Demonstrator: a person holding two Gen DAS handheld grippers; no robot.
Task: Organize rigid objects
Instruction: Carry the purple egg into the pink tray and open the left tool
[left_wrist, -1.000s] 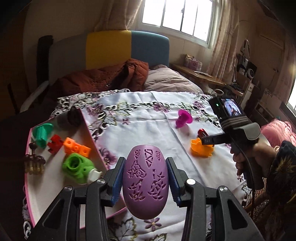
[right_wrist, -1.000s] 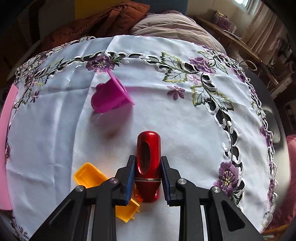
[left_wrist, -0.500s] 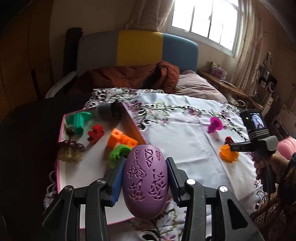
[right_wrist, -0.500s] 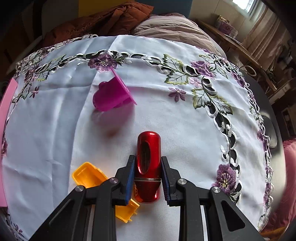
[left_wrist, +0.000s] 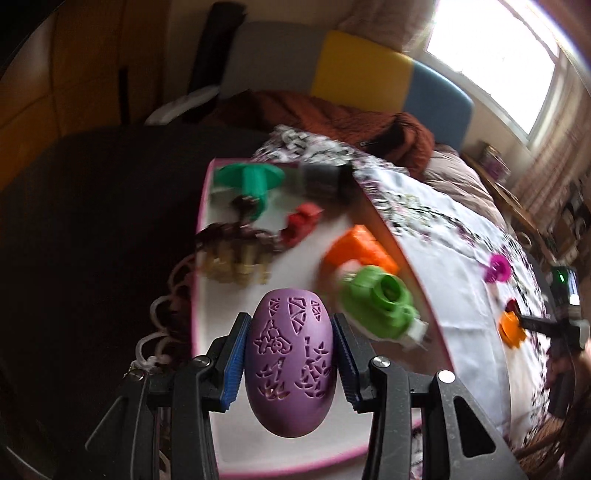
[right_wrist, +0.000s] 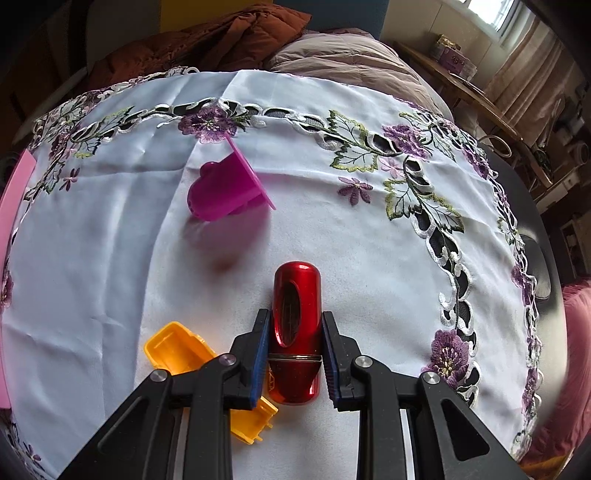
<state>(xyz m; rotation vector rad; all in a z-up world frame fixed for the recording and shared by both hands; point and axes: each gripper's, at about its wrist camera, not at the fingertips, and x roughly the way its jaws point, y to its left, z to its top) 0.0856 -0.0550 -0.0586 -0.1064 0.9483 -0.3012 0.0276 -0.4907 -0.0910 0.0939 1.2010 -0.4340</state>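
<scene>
1. Over the pink-rimmed tray (left_wrist: 201, 206), the left tongs (left_wrist: 291, 354) grip a purple egg (left_wrist: 291, 360), above the tray's bare near end.
2. On the desk (right_wrist: 369, 240), the right tongs (right_wrist: 294, 354) clamp a red capsule (right_wrist: 295, 328), with a yellow piece (right_wrist: 177, 349) just beside it and a magenta piece (right_wrist: 225, 192) farther off.

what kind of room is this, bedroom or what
Most likely a bedroom at home: a bed with a yellow and blue headboard, a rumpled brown blanket and a curtained window stand behind the embroidered tablecloth.
</scene>
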